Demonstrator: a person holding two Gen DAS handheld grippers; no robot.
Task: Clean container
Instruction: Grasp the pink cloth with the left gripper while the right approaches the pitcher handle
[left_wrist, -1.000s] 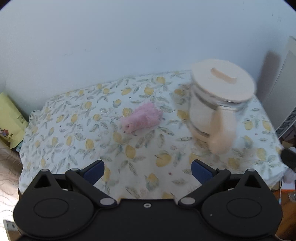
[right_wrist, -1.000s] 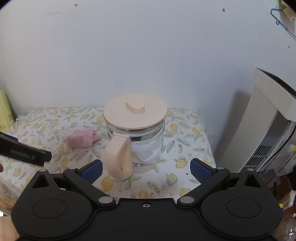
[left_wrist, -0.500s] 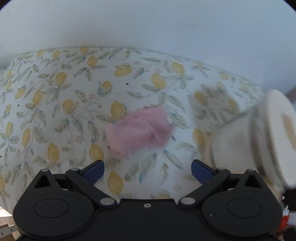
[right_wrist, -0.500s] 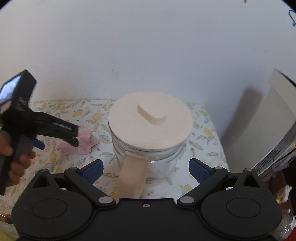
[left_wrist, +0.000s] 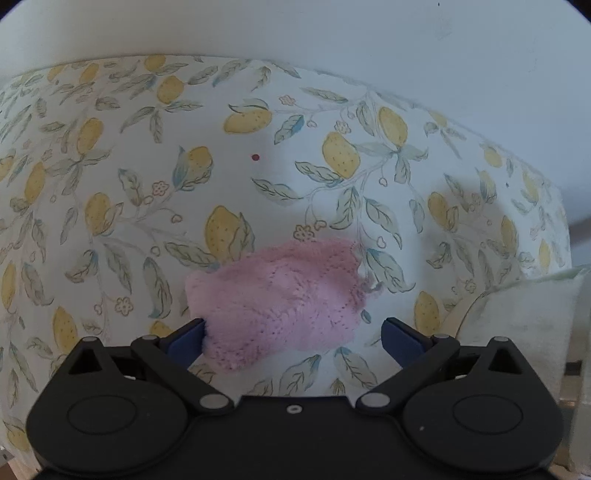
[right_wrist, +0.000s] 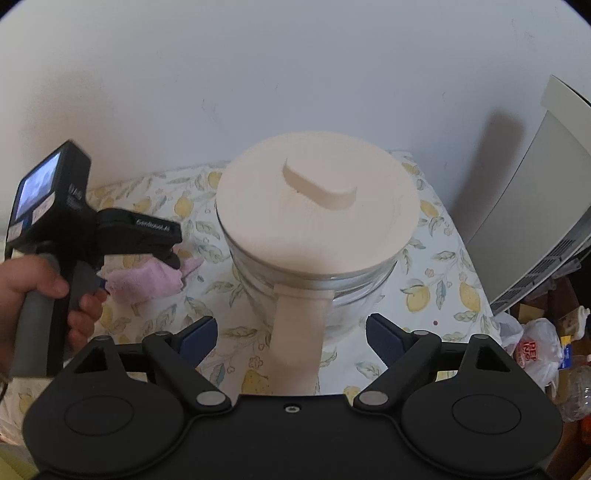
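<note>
1. The cloth (left_wrist: 280, 299) is soft pink.
2. The table (left_wrist: 258, 155) has a white cover with yellow lemons and grey-green leaves.
3. The jar (right_wrist: 354, 291) is clear glass, and its lid (right_wrist: 314, 206) and handle (right_wrist: 297, 339) are pale cream.
4. The left claw (left_wrist: 293, 334) and the right claw (right_wrist: 291, 332) are black with blue tips.
5. The wall (right_wrist: 258, 74) is white.

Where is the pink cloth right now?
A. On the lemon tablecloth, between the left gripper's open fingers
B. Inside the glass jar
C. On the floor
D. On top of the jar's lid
A: the pink cloth lies on the lemon tablecloth, flanked by the open left gripper.
</note>
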